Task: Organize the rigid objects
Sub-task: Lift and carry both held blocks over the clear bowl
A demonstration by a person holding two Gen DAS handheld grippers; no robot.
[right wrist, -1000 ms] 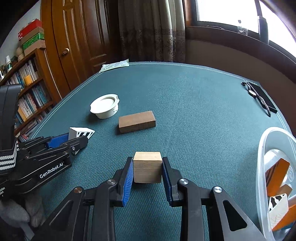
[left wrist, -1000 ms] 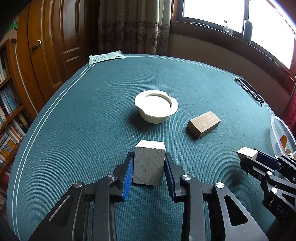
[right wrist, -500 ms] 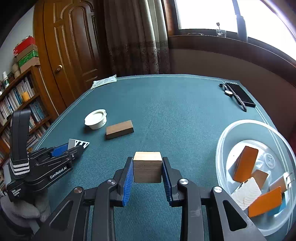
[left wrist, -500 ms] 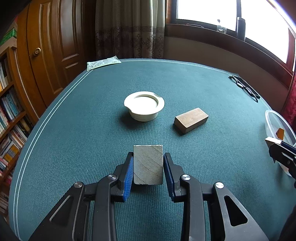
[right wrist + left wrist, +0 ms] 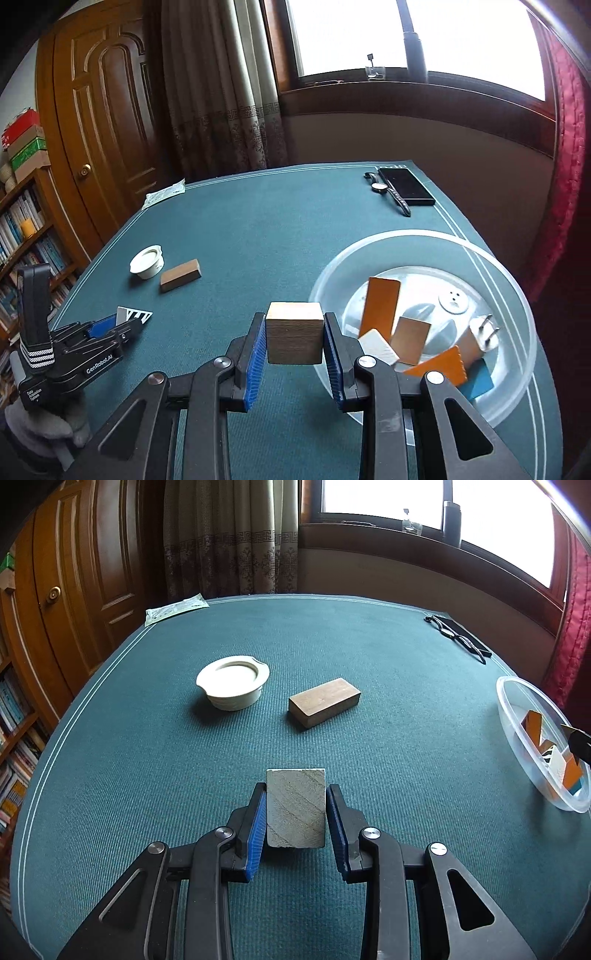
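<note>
My left gripper (image 5: pixel 295 808) is shut on a pale grey-white block (image 5: pixel 295 808) and holds it above the green table. It shows from the side in the right wrist view (image 5: pixel 125 321). My right gripper (image 5: pixel 295 332) is shut on a light wooden cube (image 5: pixel 294 332), raised at the left rim of a clear round bowl (image 5: pixel 517 295). The bowl holds several orange, tan and white blocks. A brown wooden block (image 5: pixel 324 700) and a white round lid-like dish (image 5: pixel 232 681) lie on the table ahead of my left gripper.
The bowl also shows at the right edge of the left wrist view (image 5: pixel 513 705). A black phone (image 5: pixel 406 186) and a wristwatch (image 5: pixel 384 192) lie at the far right corner. A paper packet (image 5: pixel 175 607) lies at the far left edge. Bookshelves stand at the left.
Both grippers have risen with their blocks. My right gripper has moved right, so its cube now hangs at the bowl's rim. My left gripper has drawn back a little.
</note>
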